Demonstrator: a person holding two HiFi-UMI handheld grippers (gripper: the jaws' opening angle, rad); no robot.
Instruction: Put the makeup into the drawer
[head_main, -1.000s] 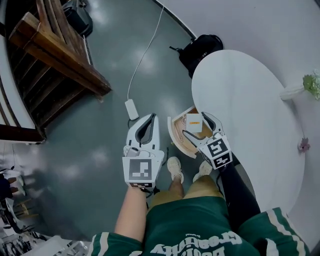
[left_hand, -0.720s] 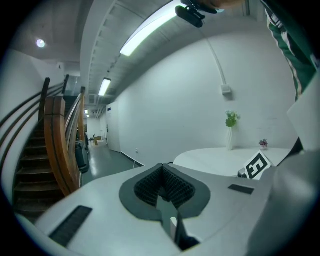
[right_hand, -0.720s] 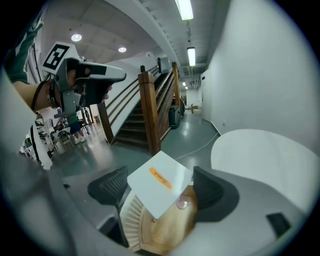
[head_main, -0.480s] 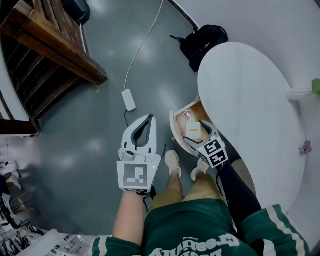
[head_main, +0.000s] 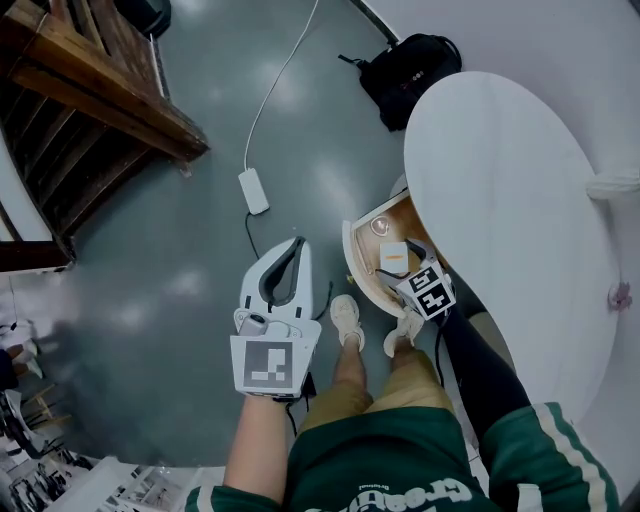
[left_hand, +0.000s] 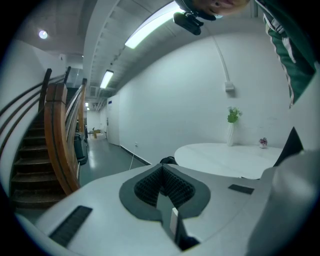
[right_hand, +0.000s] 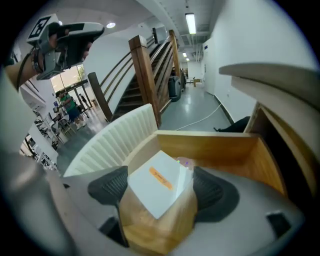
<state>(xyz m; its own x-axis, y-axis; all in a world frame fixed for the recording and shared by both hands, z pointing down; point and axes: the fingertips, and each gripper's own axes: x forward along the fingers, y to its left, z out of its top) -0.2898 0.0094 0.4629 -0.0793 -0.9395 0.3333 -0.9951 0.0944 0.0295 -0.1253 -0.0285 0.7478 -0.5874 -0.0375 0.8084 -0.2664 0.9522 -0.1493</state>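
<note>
The makeup, a white box (head_main: 393, 255) with an orange label, is clamped between the pads of the right gripper (right_hand: 161, 197), whose jaws stand wide across its sides. It hangs inside the walls of the open wooden drawer (head_main: 350, 255), which juts from the edge of the round white table (head_main: 500, 180) toward 9 o'clock in the head view. A small round item (head_main: 378, 227) already lies in the drawer at about 11 o'clock from the box.

Over the last second the right gripper has dropped and tipped nose-down, carrying the box from above the drawer's rim to down among its walls. Whether the box touches the drawer floor I cannot tell. By my reading, placement is nearly done, with only settling and release left.

The left gripper (head_main: 294, 248), at 8 o'clock from the drawer over the grey floor (head_main: 180, 230), is closed on nothing and has sunk slightly.
</note>
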